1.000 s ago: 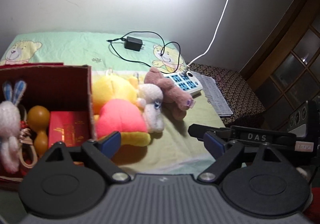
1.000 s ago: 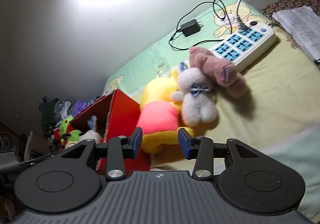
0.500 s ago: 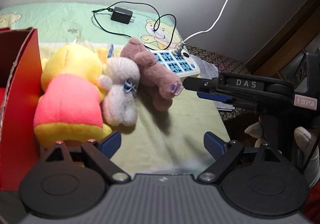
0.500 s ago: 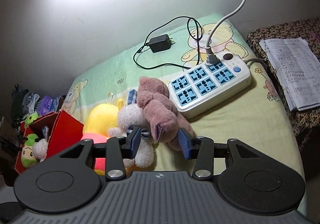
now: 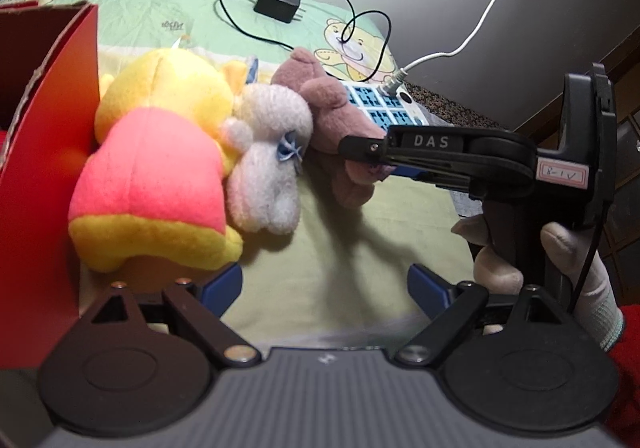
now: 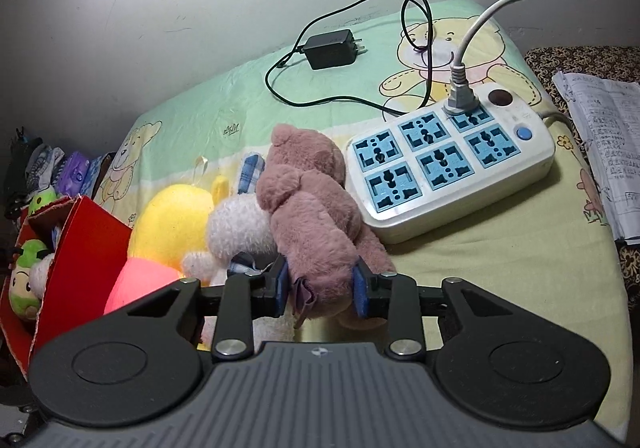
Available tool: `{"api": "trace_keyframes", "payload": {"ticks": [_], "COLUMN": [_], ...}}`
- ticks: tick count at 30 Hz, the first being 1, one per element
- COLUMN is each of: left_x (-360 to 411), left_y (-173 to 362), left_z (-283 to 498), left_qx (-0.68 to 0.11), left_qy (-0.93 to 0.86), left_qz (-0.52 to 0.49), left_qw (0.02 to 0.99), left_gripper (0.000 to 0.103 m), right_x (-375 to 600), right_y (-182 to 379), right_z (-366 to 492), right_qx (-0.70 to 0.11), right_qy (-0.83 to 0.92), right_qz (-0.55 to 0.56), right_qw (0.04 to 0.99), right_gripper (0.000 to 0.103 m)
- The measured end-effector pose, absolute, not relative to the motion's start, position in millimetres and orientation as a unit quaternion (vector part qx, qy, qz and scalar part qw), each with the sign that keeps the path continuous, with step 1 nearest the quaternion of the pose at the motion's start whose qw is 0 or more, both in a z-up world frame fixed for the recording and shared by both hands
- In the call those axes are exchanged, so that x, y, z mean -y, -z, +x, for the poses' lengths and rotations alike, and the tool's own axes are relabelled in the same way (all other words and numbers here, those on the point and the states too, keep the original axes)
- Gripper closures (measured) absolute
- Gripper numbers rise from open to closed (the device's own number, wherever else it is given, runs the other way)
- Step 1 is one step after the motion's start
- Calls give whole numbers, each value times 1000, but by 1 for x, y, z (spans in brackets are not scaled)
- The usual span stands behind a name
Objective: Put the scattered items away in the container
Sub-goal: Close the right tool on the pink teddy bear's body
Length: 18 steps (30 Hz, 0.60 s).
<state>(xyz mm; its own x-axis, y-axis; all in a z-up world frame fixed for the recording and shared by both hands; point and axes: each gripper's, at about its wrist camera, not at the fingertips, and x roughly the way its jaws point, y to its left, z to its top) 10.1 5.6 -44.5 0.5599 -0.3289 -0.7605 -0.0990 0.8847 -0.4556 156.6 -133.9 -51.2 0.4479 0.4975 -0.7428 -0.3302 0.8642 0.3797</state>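
Right gripper (image 6: 320, 288) straddles the brown bear (image 6: 316, 224) beside the power strip (image 6: 448, 168), pads touching its fur; left gripper (image 5: 324, 284) hangs wide open, empty.

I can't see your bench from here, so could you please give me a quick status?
Right gripper jaws around the brown bear, not clearly shut. Left gripper open, empty. White bunny leaning against the bear; power strip just behind.

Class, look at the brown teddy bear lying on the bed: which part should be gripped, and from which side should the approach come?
Grip the brown teddy bear across its lower body, coming from the foot end, away from the power strip. It lies lengthwise along the right tool, whose pads already flank its soft, narrow hips.
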Motion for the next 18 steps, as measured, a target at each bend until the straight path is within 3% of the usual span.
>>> {"api": "trace_keyframes", "payload": {"ticks": [18], "left_x": [22], "left_y": [57], "left_z": [14], "left_qx": [-488], "left_qy": [133], "left_qz": [-212], "left_qw": [836], "left_gripper": [14], "right_x": [240], "right_y": [58], "right_z": [62], "right_qx": [-519], "right_qy": [-228], "right_qz": [295], "right_qw": [769], "right_gripper": [71]}}
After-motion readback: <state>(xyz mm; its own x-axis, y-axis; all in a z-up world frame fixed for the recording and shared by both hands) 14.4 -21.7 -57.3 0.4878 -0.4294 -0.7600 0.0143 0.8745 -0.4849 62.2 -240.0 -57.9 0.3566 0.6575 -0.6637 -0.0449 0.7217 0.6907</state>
